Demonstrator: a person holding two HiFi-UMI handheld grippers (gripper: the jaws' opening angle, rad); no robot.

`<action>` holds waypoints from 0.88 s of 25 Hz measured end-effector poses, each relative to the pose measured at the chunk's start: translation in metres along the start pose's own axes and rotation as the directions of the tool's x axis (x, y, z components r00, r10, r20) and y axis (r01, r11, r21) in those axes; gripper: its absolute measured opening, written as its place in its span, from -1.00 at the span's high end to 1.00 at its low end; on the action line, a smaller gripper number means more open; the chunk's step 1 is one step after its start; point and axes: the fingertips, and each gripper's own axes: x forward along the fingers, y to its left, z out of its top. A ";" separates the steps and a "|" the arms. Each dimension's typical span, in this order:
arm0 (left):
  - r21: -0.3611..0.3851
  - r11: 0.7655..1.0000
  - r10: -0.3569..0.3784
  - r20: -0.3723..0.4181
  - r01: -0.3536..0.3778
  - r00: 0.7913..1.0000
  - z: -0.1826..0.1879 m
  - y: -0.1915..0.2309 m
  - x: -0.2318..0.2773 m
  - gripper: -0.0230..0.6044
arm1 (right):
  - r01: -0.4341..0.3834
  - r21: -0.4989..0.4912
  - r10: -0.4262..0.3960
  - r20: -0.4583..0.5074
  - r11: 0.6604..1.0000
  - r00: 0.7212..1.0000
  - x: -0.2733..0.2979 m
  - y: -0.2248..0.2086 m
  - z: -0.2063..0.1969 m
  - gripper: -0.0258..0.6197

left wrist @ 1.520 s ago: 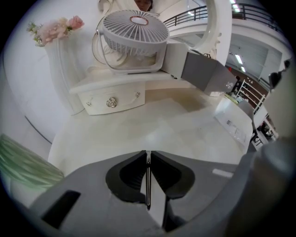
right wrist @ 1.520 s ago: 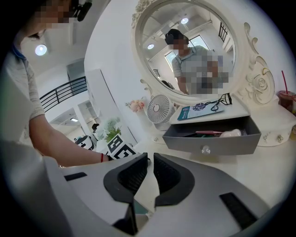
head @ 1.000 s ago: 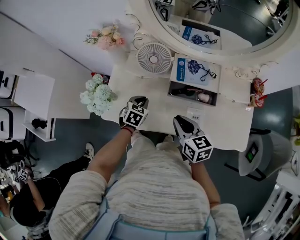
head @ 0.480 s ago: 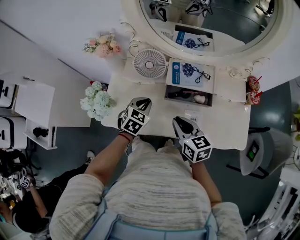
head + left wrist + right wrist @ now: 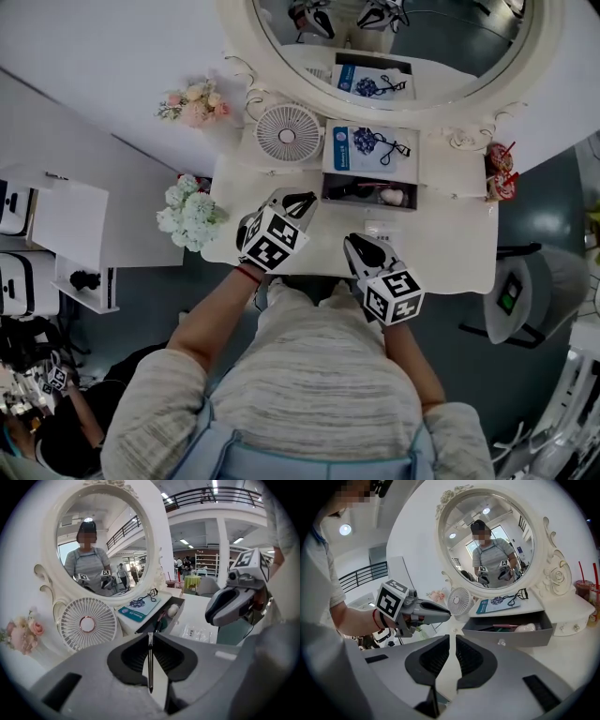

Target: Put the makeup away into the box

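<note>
Carry step: the left claw [image 5: 150, 638] is clamped on a thin dark makeup pencil [image 5: 150, 667], held above the table [image 5: 450, 244], near side of the open box [image 5: 506, 638]. The right claw [image 5: 450, 639] is slightly apart and empty. Next move likely calls for reaching far and releasing the pencil inside the box.

Bright, even indoor light from ceiling lamps [image 5: 345, 529]; sharp centres, fisheye-bent, dark-vignetted edges.
</note>
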 end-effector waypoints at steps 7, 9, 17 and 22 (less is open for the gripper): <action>0.123 0.990 -0.067 -0.005 0.067 0.998 0.027 -0.011 0.013 0.78 | 0.013 0.008 -0.013 0.011 1.000 1.000 -0.005 -0.006 0.000 0.89; 0.150 0.984 -0.096 -0.008 0.097 0.995 0.034 -0.017 0.020 0.78 | 0.015 0.012 -0.015 0.012 1.000 1.000 -0.007 -0.008 -0.001 0.89; 0.263 0.948 -0.173 -0.041 0.177 0.984 0.062 -0.041 0.053 0.78 | 0.038 0.031 -0.039 0.025 0.999 0.999 -0.016 -0.018 -0.003 0.89; 0.311 0.927 -0.202 -0.056 0.210 0.978 0.079 -0.052 0.073 0.78 | 0.062 0.048 -0.063 0.035 0.997 0.997 -0.025 -0.027 -0.004 0.89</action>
